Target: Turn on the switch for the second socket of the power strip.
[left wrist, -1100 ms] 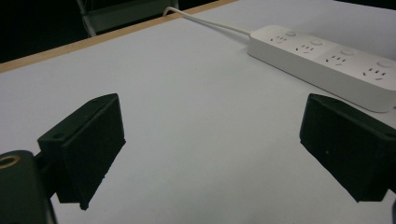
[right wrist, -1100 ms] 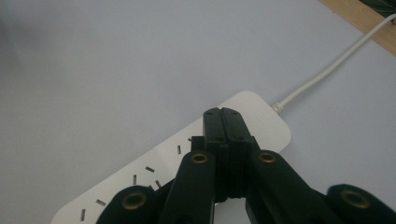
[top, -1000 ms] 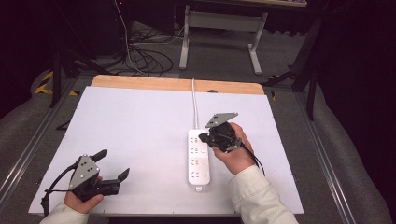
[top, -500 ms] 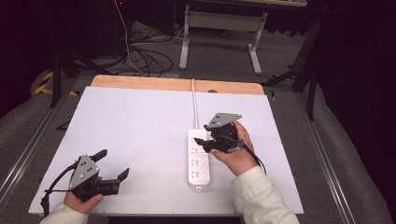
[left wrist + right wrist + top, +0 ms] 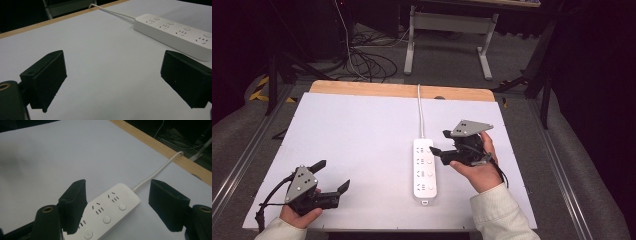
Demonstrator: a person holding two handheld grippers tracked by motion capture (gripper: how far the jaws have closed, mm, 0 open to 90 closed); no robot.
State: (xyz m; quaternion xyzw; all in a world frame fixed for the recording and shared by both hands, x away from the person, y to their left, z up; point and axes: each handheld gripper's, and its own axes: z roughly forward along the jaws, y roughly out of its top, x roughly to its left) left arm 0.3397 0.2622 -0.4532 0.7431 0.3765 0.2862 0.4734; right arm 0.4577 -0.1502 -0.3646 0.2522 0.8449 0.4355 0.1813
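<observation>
Left gripper [image 5: 331, 176] at seven o'clock on the table [image 5: 362, 125], jaws wide apart, holding nothing. White power strip [image 5: 424, 169] lay flat near five o'clock. Right gripper [image 5: 439, 142] just beside it, open, empty.

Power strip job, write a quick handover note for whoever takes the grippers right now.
Right gripper: open, holding nothing, poised just above the far end of the power strip.
Left gripper: open, holding nothing, low at the near left of the table.
Strip lies flat mid-table, its cord running off the far edge; nothing is plugged in.
Done: approach only.
Left: probably pressing a switch or gripping the strip.
</observation>
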